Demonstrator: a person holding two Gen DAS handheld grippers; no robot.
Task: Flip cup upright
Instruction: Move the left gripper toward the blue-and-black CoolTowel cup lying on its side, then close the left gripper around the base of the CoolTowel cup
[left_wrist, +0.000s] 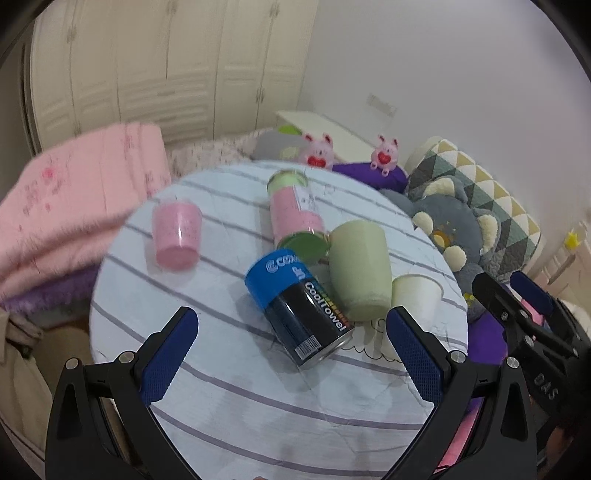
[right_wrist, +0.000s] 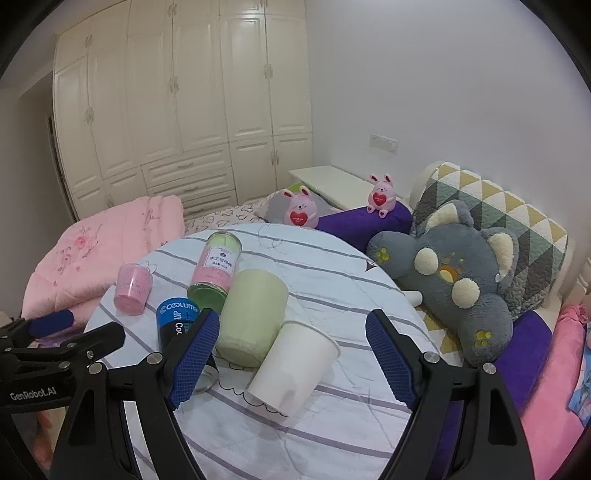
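Observation:
A white paper cup (right_wrist: 291, 369) lies on its side on the round striped table (right_wrist: 332, 273), also seen in the left wrist view (left_wrist: 415, 293). A pale green cup (right_wrist: 253, 317) lies beside it, touching it (left_wrist: 360, 269). A small pink cup (right_wrist: 132, 290) rests further left (left_wrist: 176, 234). My right gripper (right_wrist: 291, 354) is open, its fingers either side of the white cup, just short of it. My left gripper (left_wrist: 291, 350) is open above the table's near part, behind a blue and black CoolTowel can (left_wrist: 297, 306).
A pink and green jar (right_wrist: 218, 267) lies on the table behind the can. A grey plush toy (right_wrist: 454, 273) and patterned pillow (right_wrist: 498, 218) lie to the right on the bed. A folded pink blanket (right_wrist: 96, 251) lies left. Two pink bunny toys (right_wrist: 301, 212) sit behind the table.

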